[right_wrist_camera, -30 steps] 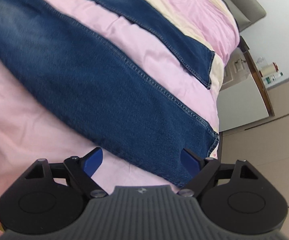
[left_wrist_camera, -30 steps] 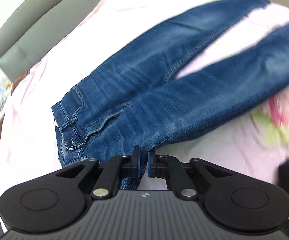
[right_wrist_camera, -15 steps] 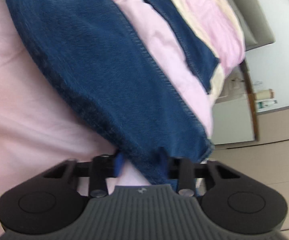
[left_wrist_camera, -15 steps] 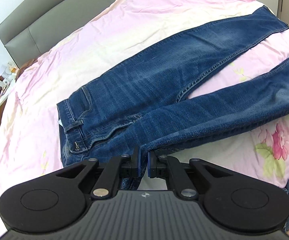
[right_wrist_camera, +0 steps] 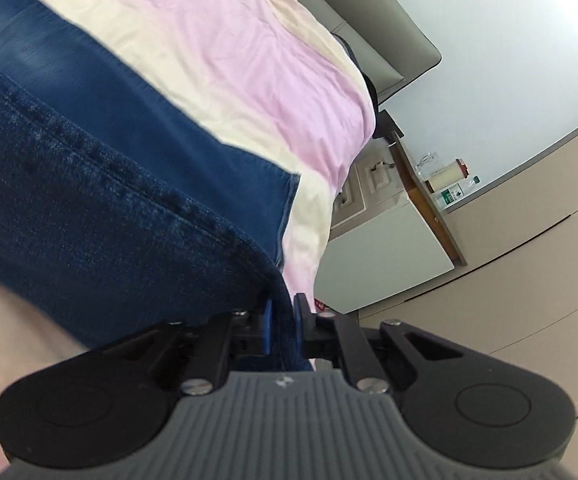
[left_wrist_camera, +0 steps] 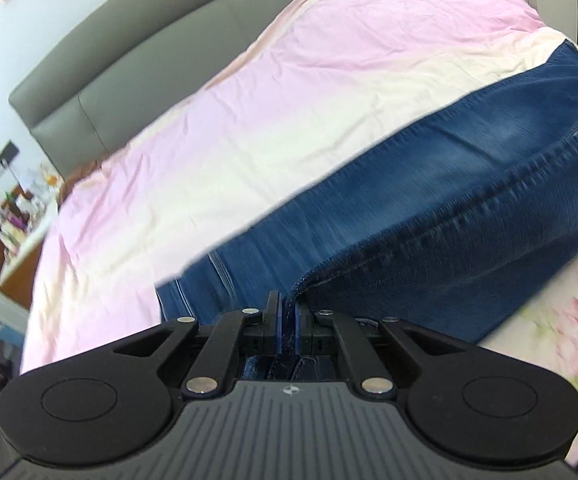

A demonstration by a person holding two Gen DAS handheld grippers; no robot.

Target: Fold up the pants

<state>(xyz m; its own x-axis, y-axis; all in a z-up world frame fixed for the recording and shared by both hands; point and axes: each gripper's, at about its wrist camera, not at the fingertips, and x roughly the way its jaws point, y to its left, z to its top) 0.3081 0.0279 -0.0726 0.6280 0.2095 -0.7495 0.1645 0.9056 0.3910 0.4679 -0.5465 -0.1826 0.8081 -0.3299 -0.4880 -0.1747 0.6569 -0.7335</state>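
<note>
green-labelled bottle [right_wrist_camera: 455, 192], its print too small to read

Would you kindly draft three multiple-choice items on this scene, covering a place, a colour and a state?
1. Where do the jeans lie?
A. on a bed
B. on a floor
C. on a chair

2. What colour is the headboard?
A. red
B. grey
C. yellow

3. How is the right gripper?
A. wide open and empty
B. shut on a bottle
C. shut on denim

Answers:
1 A, the pink bedcover spreads under them.
2 B, grey padding behind the bed.
3 C, its fingers, which have just been closing, pinch the jeans' edge.
</note>
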